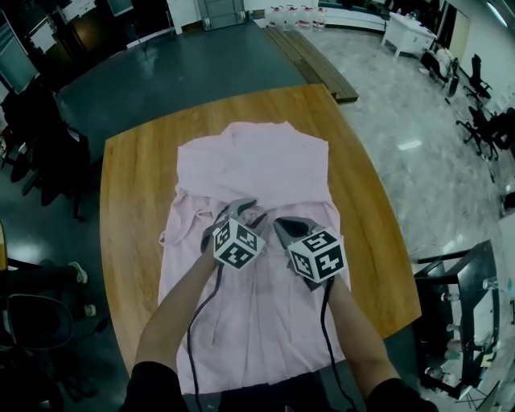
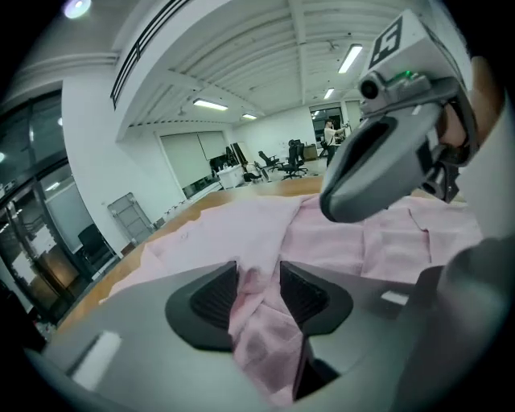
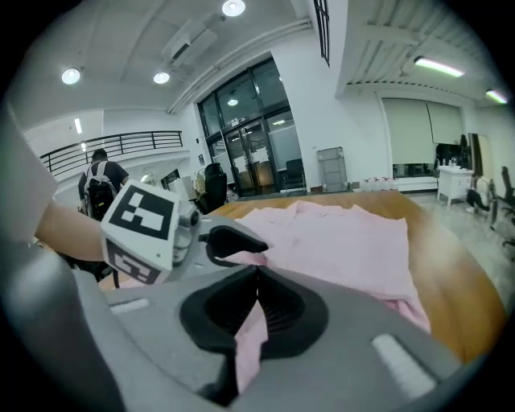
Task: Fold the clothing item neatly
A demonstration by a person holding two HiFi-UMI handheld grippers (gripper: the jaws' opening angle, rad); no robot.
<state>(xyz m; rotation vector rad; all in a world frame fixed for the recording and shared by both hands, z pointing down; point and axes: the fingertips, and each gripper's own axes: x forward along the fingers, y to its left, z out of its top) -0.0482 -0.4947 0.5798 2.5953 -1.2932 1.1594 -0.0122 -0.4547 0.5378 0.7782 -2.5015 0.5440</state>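
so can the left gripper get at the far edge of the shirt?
Probably yes. The left gripper stands open, a fold of the shirt loose between its jaws, and only fabric lies ahead. The right gripper, shut on the shirt, sits beside it, not across the path.

In the head view, the pink shirt (image 1: 265, 169) loses its near hem at 6 o'clock behind the person's sleeves (image 1: 153, 386). At 12 o'clock, white things (image 1: 296, 16), perhaps bottles, are too small to tell.
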